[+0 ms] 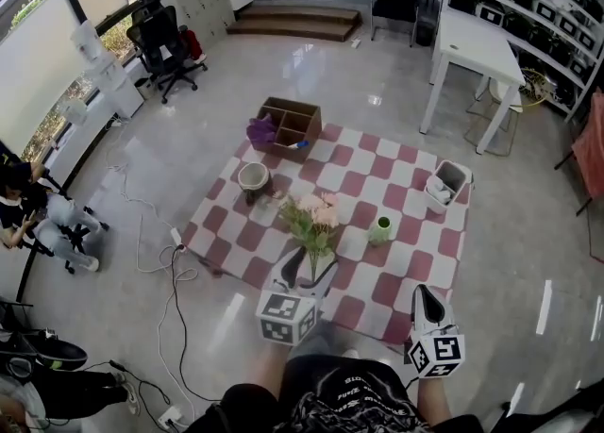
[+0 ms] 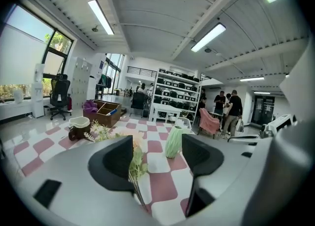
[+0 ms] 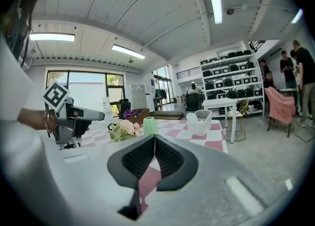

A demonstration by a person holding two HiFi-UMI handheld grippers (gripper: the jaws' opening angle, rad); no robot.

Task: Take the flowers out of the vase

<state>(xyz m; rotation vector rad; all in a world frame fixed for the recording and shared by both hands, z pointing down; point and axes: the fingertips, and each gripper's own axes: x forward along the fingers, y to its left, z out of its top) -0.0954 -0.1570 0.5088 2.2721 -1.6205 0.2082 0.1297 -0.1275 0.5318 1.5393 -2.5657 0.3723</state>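
Near right, the right gripper (image 1: 427, 297) is showing its 2 jaws pressed together, holding nothing. Near centre, the left gripper (image 1: 304, 271) is gaping open, the stems of the flowers (image 1: 313, 217) running between its jaws, ungripped. Farther right, the green vase (image 1: 380, 230) is standing apart from them on the checkered mat (image 1: 415, 266).

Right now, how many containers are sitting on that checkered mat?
4: a wooden box at the far edge, a white pot just in front of it, a green vase near the middle, and a white basket at the right edge.
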